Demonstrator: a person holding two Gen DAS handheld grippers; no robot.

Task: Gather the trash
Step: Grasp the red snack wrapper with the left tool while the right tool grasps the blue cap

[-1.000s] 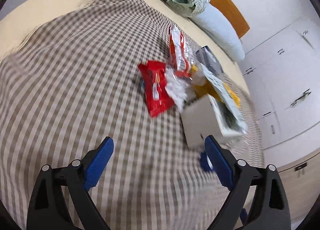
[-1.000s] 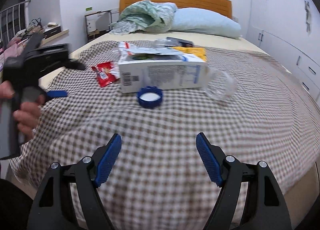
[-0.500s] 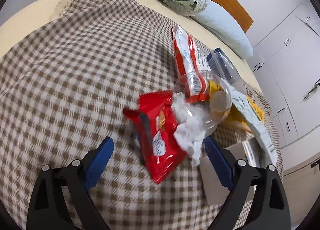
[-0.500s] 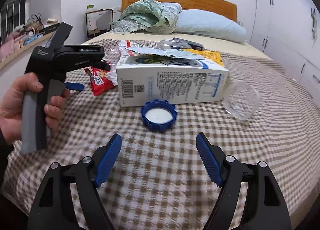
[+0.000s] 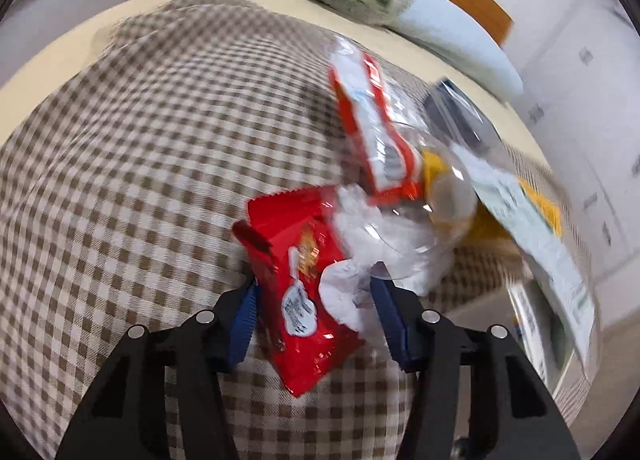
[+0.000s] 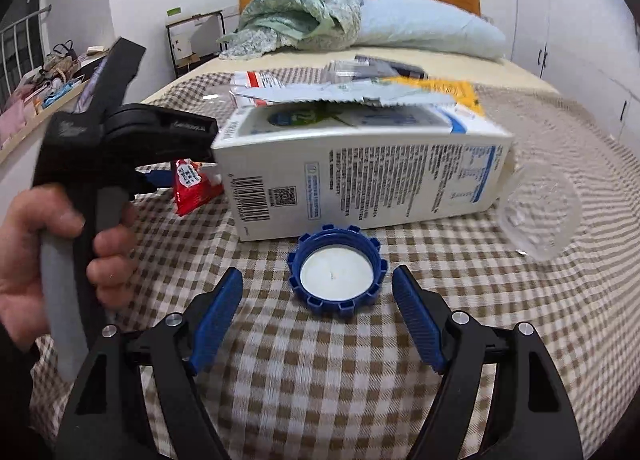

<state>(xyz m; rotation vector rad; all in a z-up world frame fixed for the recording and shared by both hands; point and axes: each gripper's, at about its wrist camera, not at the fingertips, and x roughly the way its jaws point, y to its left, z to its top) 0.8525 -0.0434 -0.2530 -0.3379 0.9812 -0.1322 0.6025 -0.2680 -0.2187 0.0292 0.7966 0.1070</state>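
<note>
Closing around the red snack wrapper (image 5: pixel 304 292), seemingly not yet pinching, the left gripper (image 5: pixel 314 324) is working while the right gripper (image 6: pixel 318 324) is hovering spread behind the blue cap (image 6: pixel 337 272).

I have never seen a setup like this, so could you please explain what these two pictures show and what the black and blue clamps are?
There is no robot: a person holds a hand-squeezed gripper in each hand, each with a fisheye camera looking along its two blue fingers. One picture is from the left gripper, the other from the right gripper, which also shows the person's left hand. Trash lies on a checked blanket on a bed: a red snack wrapper, crumpled white tissue, a white carton on its side, a blue cap, a clear plastic cup and more wrappers. The left jaws are closing with the red wrapper between them; the right jaws stand open near the cap.
</note>
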